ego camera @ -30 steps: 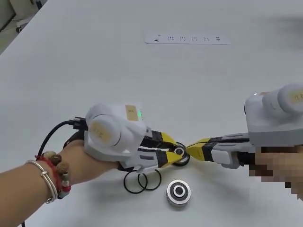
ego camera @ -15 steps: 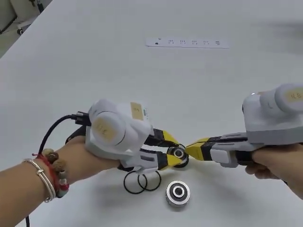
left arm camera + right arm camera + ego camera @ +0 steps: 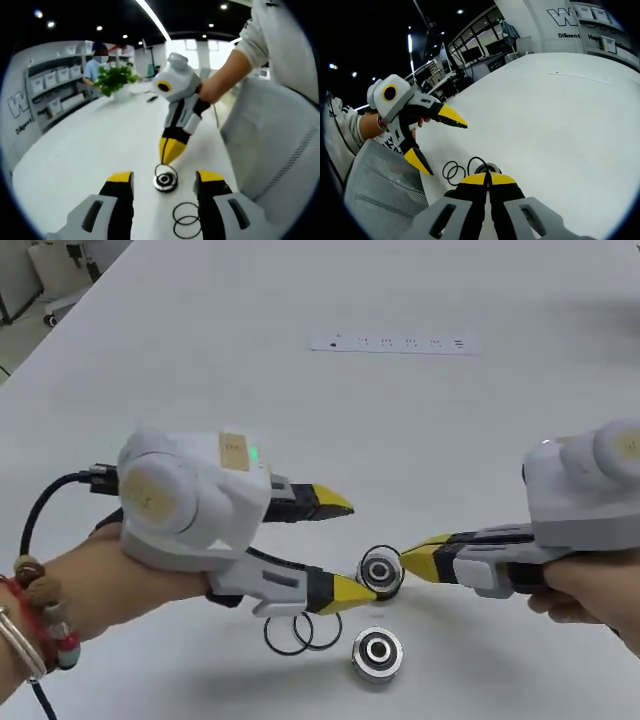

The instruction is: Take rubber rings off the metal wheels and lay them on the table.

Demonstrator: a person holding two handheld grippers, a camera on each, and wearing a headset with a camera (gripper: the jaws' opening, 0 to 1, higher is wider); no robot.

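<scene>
— Looking at the left gripper (image 3: 345, 548), how do its jaws stand?
— Spread wide, holding nothing. One yellow tip sits above the wheel, the other lies low, just beside it on the near side.
— And the right gripper (image 3: 410, 560)?
— Jaws pressed together. In its own view a thin black rubber ring (image 3: 477, 158) loops up from the tips, so it looks pinched there. In the left gripper view the same yellow tips come down onto the top of the metal wheel (image 3: 380, 572).
— Where is that wheel?
— On the white tabletop (image 3: 200, 360), toward its near edge, between the two grippers. It touches the right tips and lies inside the left gripper's gape.
— Any other wheel?
— A second wheel (image 3: 377, 650) lies flat, closer to the near edge and just beside the first. I can't tell whether it carries rings.
— Rings already off?
— Two loose rings (image 3: 300, 630) lie overlapping on the tabletop, left of the second wheel and under the left gripper's lower jaw.
— Anything else?
— A white power strip (image 3: 395, 343) lies well apart, toward the far edge.
</scene>
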